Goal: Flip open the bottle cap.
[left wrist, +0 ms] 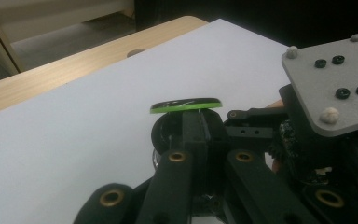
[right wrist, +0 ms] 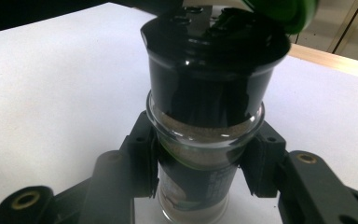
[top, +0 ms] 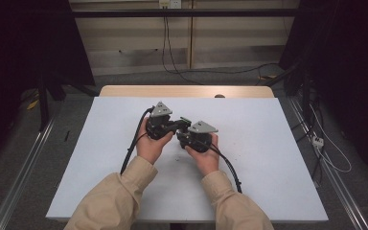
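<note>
A glass spice jar (right wrist: 200, 135) with brownish powder, a black cap (right wrist: 214, 60) and a flipped-up green lid (right wrist: 284, 11) is between my right gripper's (right wrist: 200, 163) pads, which are shut on its glass neck. My left gripper (left wrist: 195, 119) is shut, with its tips against the black cap (left wrist: 163, 133) just under the green lid (left wrist: 186, 104); I see nothing pinched between them. From above, both grippers meet at the middle of the table, left gripper (top: 176, 125) facing right gripper (top: 184, 136), the green lid (top: 186, 119) between them.
A white mat (top: 268, 158) covers the wooden table (top: 187, 91). Cables trail from both grippers toward the person's tan sleeves (top: 124, 191). The right gripper's grey plate (left wrist: 335, 88) sits close beside the left jaws. Dark stands and floor cables surround the table.
</note>
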A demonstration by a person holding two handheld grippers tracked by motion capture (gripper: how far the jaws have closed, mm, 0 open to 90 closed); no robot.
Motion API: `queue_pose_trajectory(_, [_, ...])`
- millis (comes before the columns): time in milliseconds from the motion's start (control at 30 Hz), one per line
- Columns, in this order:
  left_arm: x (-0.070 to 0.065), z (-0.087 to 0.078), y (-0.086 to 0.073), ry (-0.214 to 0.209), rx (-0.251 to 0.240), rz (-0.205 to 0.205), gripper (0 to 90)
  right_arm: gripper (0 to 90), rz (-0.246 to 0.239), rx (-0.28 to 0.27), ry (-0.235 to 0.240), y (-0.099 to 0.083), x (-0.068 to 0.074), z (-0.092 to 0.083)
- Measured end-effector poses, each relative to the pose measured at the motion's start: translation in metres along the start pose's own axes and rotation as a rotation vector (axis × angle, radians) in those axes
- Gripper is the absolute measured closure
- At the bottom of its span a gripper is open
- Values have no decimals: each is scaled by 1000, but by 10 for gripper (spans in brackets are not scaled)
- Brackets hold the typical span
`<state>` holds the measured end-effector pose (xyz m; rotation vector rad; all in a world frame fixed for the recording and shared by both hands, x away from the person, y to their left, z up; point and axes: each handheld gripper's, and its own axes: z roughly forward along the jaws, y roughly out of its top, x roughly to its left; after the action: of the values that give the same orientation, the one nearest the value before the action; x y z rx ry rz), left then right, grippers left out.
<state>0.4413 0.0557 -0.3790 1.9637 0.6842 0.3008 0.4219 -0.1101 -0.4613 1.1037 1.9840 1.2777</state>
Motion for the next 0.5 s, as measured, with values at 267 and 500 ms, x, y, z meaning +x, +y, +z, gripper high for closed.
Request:
queue_pose_trajectory(267, [0, 1, 2, -4, -1, -3, 900, 539, 0, 0, 0, 0, 0, 0])
queue_pose_trajectory(500, [1, 1, 3, -1, -2, -2, 900, 540, 0, 0, 1, 0, 0, 0])
